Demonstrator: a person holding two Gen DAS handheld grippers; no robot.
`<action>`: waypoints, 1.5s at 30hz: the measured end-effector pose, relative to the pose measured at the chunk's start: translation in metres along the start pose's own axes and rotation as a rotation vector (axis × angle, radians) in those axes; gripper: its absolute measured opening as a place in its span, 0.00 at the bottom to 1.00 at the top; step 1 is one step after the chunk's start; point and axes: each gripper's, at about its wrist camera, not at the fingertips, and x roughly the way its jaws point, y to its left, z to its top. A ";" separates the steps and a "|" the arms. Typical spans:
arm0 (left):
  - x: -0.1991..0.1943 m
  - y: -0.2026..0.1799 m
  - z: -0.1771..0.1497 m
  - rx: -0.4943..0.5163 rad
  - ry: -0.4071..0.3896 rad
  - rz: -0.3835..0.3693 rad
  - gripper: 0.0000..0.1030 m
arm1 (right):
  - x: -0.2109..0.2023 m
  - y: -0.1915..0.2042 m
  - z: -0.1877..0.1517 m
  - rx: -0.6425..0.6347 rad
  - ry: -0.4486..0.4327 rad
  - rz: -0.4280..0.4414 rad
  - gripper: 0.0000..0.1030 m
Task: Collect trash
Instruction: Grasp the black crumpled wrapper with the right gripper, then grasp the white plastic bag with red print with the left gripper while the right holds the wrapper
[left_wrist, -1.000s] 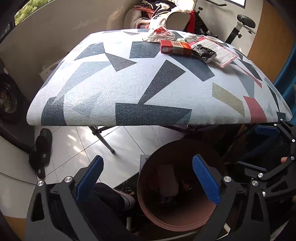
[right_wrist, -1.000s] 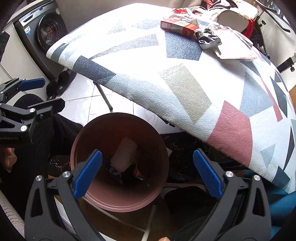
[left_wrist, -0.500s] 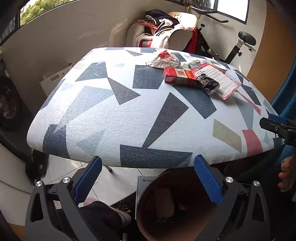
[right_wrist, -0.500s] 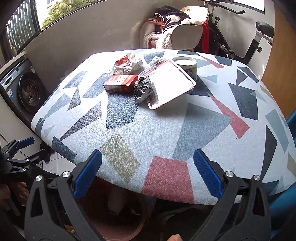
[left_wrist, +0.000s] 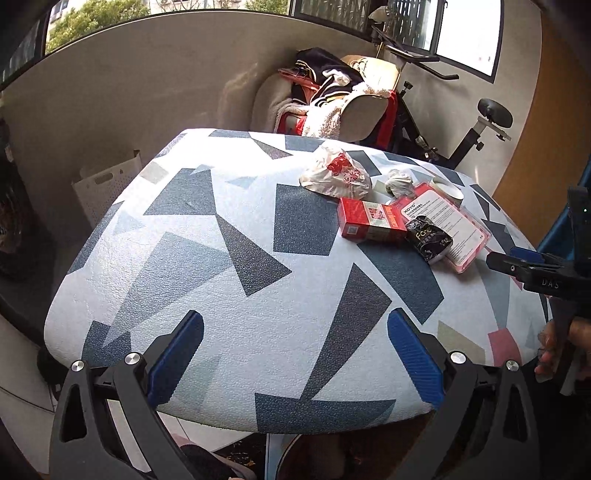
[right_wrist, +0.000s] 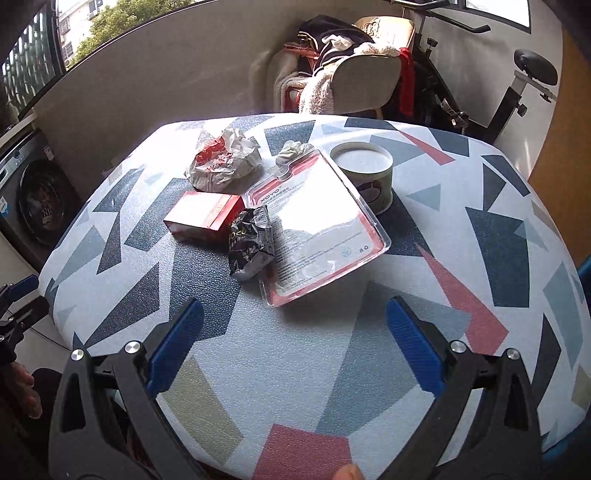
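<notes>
Both my hand-held grippers are empty w/ jaws spread wide: the left hand-held gripper (left_wrist: 295, 354) sits low at the near edge of the tabletop (left_wrist: 207, 280), the right hand-held gripper (right_wrist: 295, 350) is over the near part of the top, aimed at the pile. Spread like that because nothing's picked yet, so they're ready for whichever piece comes next.

Trash is all bunched at the far-middle of the top. A crumpled white bag w/ red print (right_wrist: 221, 160) is furthest back on the left. A red box (right_wrist: 205, 218) lies flat in front of it, and a black wrapper (right_wrist: 251, 240) rests against the box's right end, partly on the edge of a clear plastic pack w/ red trim (right_wrist: 321, 229). A small wad of paper (right_wrist: 293, 151) sits touching the pack's far corner, and a round tub w/ white lid (right_wrist: 365, 171) stands upright just beside the pack on the right; the pack seems to overlap its front.

The bin (left_wrist: 314, 454) is under the near edge of the top, only its rim showing in the left view, so drops probably go straight down off the edge, short carry.

My guess for next: black wrapper, since it's nearest the right gripper and on top of things. It's crinkly foil, prob. squashes easy, so a pinch across the middle should do. Risk: dragging the pack along, as the wrapper overlaps it.
</notes>
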 end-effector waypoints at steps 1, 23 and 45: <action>0.004 0.002 0.003 -0.004 0.007 0.006 0.94 | 0.005 0.003 0.005 -0.012 -0.013 0.002 0.94; 0.064 0.005 0.030 -0.050 0.112 0.010 0.94 | 0.074 0.041 0.027 -0.248 -0.062 0.100 0.18; 0.192 -0.043 0.186 0.003 0.144 -0.072 0.75 | 0.049 -0.002 0.025 -0.016 -0.220 0.106 0.14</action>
